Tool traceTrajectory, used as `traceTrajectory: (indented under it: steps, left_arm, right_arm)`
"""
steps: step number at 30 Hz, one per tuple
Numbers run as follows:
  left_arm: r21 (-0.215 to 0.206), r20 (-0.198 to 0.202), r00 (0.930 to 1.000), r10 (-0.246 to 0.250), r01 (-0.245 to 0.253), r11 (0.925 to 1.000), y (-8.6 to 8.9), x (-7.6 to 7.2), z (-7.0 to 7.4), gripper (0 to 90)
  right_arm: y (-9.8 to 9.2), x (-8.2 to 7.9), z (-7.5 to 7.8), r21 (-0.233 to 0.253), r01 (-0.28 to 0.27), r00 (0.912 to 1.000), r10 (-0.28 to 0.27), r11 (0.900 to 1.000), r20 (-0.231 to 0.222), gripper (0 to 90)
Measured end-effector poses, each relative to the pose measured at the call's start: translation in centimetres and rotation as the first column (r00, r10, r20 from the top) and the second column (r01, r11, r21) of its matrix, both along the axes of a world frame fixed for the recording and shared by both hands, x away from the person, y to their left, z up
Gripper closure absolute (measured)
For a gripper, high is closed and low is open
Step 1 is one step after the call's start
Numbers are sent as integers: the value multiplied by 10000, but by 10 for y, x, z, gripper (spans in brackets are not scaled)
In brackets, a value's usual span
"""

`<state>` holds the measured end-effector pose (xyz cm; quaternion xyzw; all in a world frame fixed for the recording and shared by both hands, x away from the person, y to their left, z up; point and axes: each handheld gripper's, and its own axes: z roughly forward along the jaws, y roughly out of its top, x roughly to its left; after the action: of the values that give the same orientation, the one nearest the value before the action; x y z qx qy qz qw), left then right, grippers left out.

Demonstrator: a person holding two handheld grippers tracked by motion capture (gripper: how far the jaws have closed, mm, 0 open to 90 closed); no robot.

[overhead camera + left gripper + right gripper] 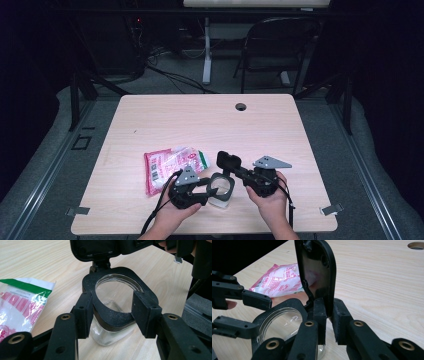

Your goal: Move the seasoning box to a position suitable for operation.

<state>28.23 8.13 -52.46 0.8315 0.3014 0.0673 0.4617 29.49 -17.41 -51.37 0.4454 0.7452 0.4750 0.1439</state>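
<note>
You have one clear glass jar (220, 191) with one hinged black lid (228, 161) beside one pink-and-white sachet (172, 166). You hold two grippers: left gripper (206, 188) and right gripper (238, 171). Beyond the jar stands one folding chair (277, 47).

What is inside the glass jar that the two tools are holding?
The glass jar looks empty: through its open mouth and clear wall only the wooden table shows. Its black collar and the left tool cover part of the wall, so that part stays unseen.
</note>
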Motion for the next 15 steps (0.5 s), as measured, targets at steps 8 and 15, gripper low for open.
traceTrajectory:
  steps: [8,15]
  left_arm:
    - [37,92,9999,117,-117,9999,-2,-1,0,507]
    - [-193,60,10000,-39,40,9998,1,1,2,508]
  right_arm:
    - [1,5,-1,132,12,10000,-12,9999,-2,812]
    - [3,5,-1,90,-101,9999,102,9999,-92,744]
